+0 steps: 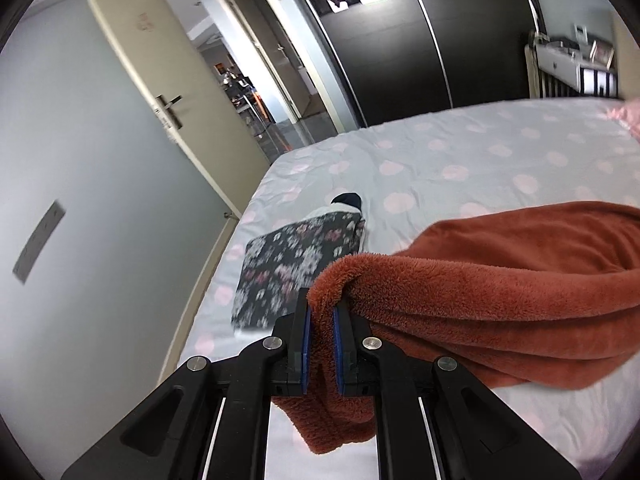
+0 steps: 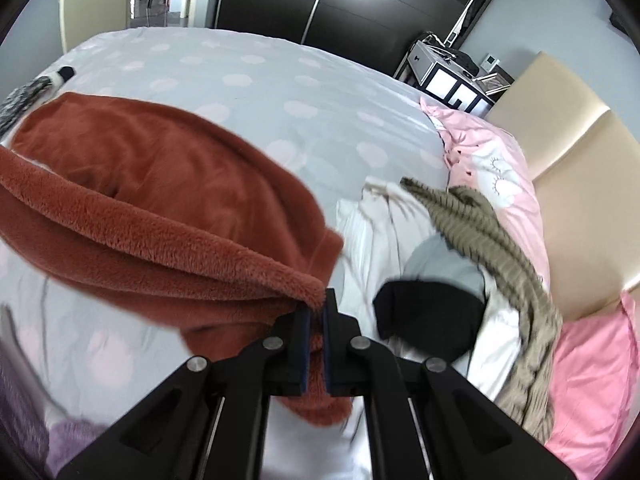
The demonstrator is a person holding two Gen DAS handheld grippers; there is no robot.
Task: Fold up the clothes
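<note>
- The wide bed with a pale grey cover dotted in pink [image 1: 460, 148] fills the room's middle; its far half lies bare, and its left edge runs close beside a grey wall and an open cream door [image 1: 160, 92].
- Dark sliding wardrobe doors [image 1: 392, 52] stand beyond the foot of the bed, with a strip of floor between.
- One rust-orange fleece garment [image 1: 500, 272] hangs stretched in a sagging band above the near part of the bed, its lower fold trailing onto the cover.
- One loose heap of unfolded clothes [image 2: 440, 272] sits at the right, by the pink pillows [image 2: 492, 168]: white, grey, black and olive striped pieces tangled together.
- One folded dark floral garment [image 1: 296, 268] lies flat near the left edge, a dark-toed sock [image 1: 347, 200] just behind it.
- The left gripper [image 1: 320, 312] is clenched on one bunched end of the fleece, fabric spilling out below the blue pads.
- The right gripper [image 2: 316, 312] is clamped on the opposite end, pile pinched tight between its blue pads.
</note>
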